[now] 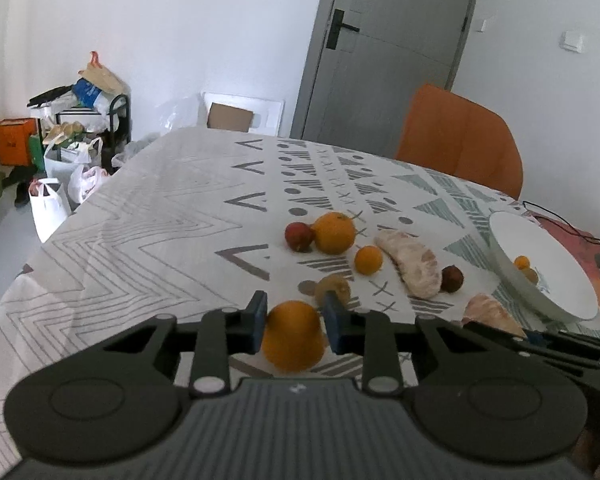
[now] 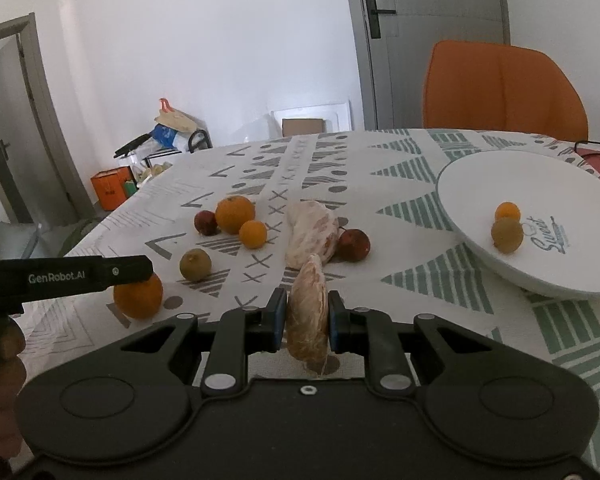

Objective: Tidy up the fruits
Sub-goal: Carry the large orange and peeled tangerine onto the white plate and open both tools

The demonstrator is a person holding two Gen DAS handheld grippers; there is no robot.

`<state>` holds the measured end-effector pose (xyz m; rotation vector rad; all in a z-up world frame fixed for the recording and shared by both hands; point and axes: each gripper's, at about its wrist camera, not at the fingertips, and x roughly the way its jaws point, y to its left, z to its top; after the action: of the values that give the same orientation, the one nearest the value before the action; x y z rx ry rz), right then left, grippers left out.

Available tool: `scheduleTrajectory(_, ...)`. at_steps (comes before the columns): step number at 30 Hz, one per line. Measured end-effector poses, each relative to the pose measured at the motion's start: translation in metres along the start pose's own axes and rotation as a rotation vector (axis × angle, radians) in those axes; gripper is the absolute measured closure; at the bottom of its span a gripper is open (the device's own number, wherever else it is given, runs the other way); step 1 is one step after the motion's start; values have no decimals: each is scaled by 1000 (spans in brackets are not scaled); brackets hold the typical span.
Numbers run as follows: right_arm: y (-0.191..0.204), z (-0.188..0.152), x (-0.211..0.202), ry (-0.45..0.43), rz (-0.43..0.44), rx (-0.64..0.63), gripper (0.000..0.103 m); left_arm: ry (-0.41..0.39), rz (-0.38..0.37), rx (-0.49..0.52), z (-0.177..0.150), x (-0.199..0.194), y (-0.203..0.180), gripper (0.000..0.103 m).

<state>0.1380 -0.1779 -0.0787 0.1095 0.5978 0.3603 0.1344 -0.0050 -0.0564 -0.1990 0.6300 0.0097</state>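
Gripping: left tool [image 1: 294, 322] clamps an orange [image 1: 293, 336], right tool [image 2: 307, 318] a pomelo wedge [image 2: 308, 320]. Bowl [image 2: 480, 176] holds two fruits; six remain mid-surface.

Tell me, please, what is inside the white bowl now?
Inside the white bowl lie two fruits: a small orange fruit and a brownish-green one in front of it. The near wall hides the bowl's lowest part.
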Motion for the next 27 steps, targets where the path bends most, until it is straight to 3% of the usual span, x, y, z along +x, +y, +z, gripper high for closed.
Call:
scheduleTrajectory(18,-15,-2,-11,-24,-22,29,84,44,51,10,-1,16,-4,69)
scheduleTrajectory(27,-40,15,-34,-123,-71,66,84,-28,-27,75,13,-3,-33,69)
